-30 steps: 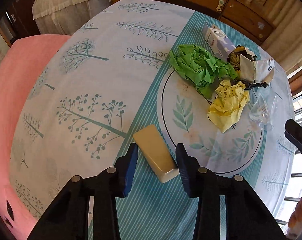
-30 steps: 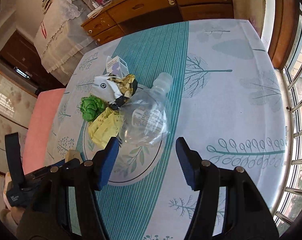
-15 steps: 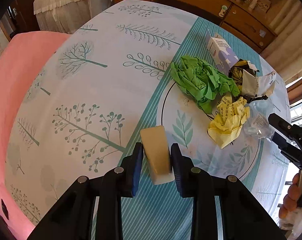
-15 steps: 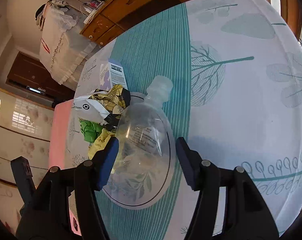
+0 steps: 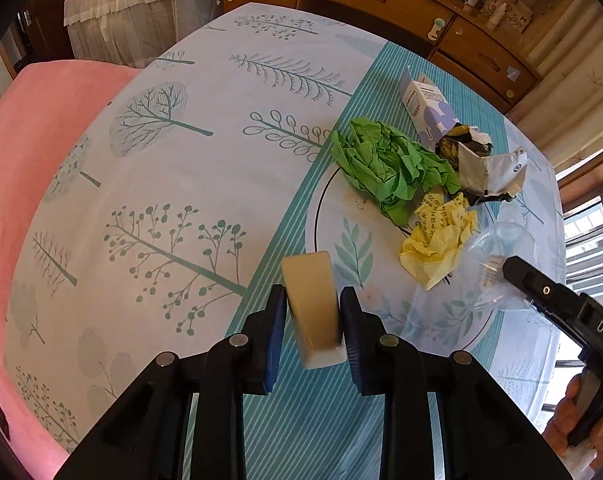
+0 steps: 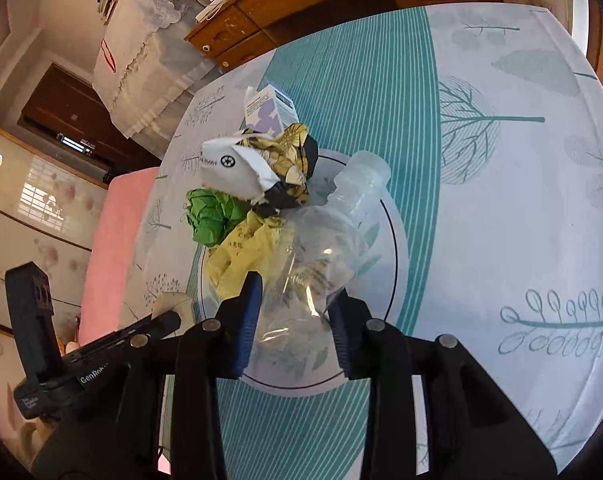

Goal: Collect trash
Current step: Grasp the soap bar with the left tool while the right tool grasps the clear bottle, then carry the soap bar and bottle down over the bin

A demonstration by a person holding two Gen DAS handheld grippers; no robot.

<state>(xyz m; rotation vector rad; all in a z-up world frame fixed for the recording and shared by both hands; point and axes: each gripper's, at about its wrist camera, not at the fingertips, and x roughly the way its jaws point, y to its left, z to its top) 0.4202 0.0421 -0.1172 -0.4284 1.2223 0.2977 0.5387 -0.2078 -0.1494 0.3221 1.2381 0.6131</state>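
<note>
on the patterned tablecloth (image 5: pixel 205 128), the right gripper (image 6: pixel 295 304) has just closed its jaws onto a clear plastic bottle (image 6: pixel 325 248), its base hidden; the left gripper (image 5: pixel 311 312) pinches a beige block (image 5: pixel 313 304), apparently lifted.

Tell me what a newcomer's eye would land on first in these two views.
First, the heap of crumpled rubbish mid-table: a green paper wad beside a yellow wad, on a tablecloth printed with trees. Next, the left gripper clamped on a beige block at the near edge. The right gripper, whose jaws have just been closing, squeezes a clear plastic bottle lying by the heap.
</note>
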